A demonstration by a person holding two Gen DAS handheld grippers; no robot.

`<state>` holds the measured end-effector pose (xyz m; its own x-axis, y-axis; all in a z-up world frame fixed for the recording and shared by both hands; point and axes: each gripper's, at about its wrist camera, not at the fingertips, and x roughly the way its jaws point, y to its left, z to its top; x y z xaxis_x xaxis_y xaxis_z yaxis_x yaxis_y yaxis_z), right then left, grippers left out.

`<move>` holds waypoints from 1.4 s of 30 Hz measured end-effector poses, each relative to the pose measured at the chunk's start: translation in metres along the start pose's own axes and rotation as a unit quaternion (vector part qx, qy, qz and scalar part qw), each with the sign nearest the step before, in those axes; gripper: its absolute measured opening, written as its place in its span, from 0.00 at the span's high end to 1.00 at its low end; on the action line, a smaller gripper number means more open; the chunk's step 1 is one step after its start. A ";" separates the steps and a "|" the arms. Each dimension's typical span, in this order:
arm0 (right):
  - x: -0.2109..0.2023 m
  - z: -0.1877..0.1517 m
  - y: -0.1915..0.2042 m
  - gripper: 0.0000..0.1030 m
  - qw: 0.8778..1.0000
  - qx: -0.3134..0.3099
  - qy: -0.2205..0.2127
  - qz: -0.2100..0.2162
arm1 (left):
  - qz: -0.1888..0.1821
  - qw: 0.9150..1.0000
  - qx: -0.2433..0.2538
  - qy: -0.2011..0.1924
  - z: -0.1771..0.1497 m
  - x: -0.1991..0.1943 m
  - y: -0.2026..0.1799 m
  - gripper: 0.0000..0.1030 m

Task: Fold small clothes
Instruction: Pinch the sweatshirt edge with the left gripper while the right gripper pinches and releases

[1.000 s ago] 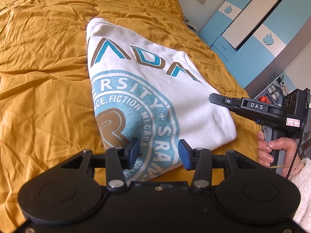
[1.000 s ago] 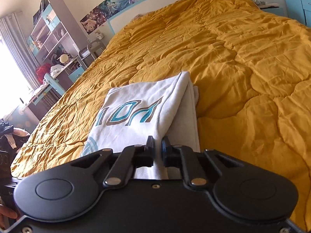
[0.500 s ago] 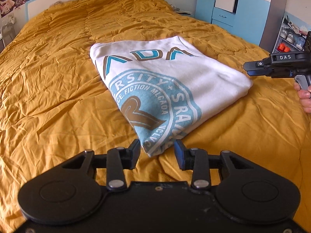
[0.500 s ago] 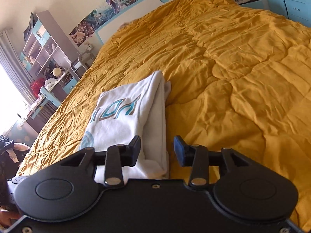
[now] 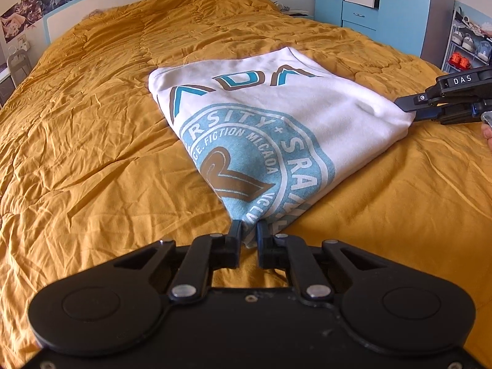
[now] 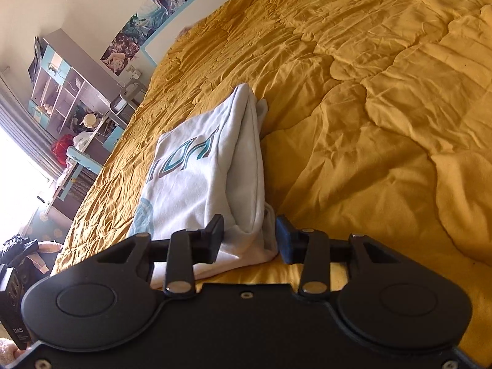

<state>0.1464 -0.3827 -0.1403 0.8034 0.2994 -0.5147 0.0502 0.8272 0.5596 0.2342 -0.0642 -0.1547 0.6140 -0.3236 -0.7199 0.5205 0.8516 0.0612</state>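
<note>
My left gripper (image 5: 246,233) pinches the shirt (image 5: 276,129) corner; my right gripper (image 6: 249,236) (spread wide) could let layers slide apart.

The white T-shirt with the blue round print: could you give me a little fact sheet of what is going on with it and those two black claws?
garment: white T-shirt with blue round print, folded into a rectangle
surface: mustard-yellow quilted bedspread
left gripper: jaws nearly shut, pinching the shirt's near corner
right gripper: jaws open, set either side of the shirt's other near corner, where layered edges show
background: blue and white wardrobe, posters above the headboard
</note>
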 end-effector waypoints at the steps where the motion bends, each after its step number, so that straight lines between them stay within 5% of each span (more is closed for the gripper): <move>1: -0.001 0.000 0.002 0.88 1.000 -0.002 -0.001 0.008 | 0.004 1.000 -0.001 -0.004 0.001 -0.003 0.000 0.94; 6: -0.012 0.001 0.013 0.92 1.000 -0.006 -0.014 0.023 | 0.015 0.999 -0.033 -0.030 0.010 -0.024 0.011 0.97; 12: 0.003 -0.014 0.006 0.92 0.999 -0.017 0.013 -0.029 | 0.012 0.998 -0.049 0.030 -0.003 0.002 0.012 0.99; 15: -0.003 -0.015 -0.001 0.83 1.000 -0.005 0.005 -0.031 | 0.008 0.998 -0.050 0.032 -0.006 -0.001 0.010 1.00; 21: -0.017 0.006 0.036 0.81 0.993 -0.102 -0.046 -0.032 | -0.036 0.994 -0.100 -0.029 0.007 -0.044 0.015 0.98; 26: 0.030 0.042 0.075 0.71 0.983 -0.180 -0.045 -0.018 | -0.070 0.983 -0.141 -0.094 0.041 -0.038 0.020 0.95; 30: 0.078 0.069 0.082 0.70 0.982 -0.188 -0.031 -0.008 | -0.096 0.972 -0.190 -0.104 0.054 -0.003 0.030 0.94; 32: 0.100 0.076 0.081 0.70 0.983 -0.185 -0.014 -0.007 | -0.103 0.967 -0.208 -0.103 0.059 0.014 0.036 0.94; 35: 0.125 0.080 0.073 0.70 0.982 -0.184 0.006 -0.035 | -0.066 0.972 -0.212 -0.074 0.062 0.037 0.041 0.94; 39: 0.140 0.082 0.057 0.71 0.981 -0.181 0.009 -0.075 | -0.065 0.961 -0.265 -0.046 0.044 0.057 0.061 0.91; 42: 0.141 0.082 0.049 0.71 0.985 -0.163 0.013 -0.061 | -0.078 0.955 -0.280 -0.051 0.038 0.056 0.068 0.92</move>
<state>0.3103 -0.3392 -0.1322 0.7871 0.1976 -0.5844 -0.0514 0.9650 0.2570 0.3268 -0.0404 -0.1644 0.6248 -0.4790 -0.6166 0.2292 0.8674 -0.4416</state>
